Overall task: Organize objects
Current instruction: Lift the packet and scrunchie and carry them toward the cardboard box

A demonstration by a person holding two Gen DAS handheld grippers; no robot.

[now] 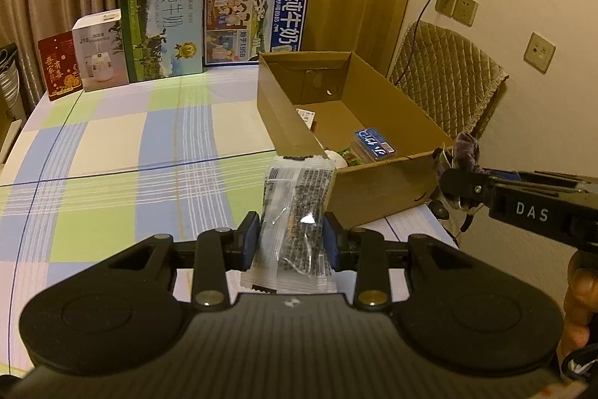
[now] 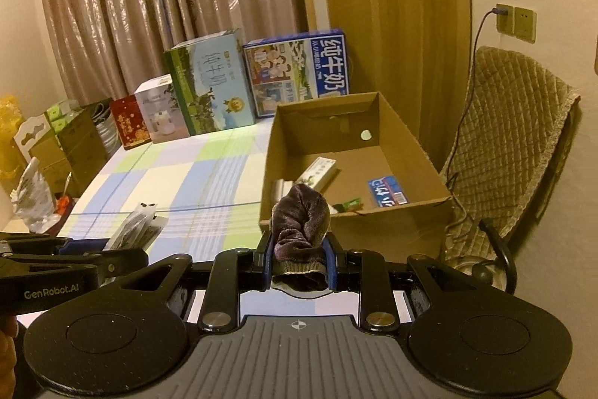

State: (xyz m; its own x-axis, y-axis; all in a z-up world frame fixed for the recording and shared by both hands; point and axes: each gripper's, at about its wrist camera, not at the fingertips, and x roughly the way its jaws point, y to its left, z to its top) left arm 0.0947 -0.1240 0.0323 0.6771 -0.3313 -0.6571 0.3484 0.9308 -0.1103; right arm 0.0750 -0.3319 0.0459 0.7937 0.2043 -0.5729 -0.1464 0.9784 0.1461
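While your left gripper clamps a clear snack packet lengthwise and your right gripper pinches a purple cloth, the open cardboard box sits just ahead, nearer your right hand, its long axis running away from you.

Two grippers: left gripper, right gripper. One clear snack packet. One purple velvet cloth. One open cardboard box. Four upright cartons along the back: two milk cartons, one white, one red. One quilted chair.
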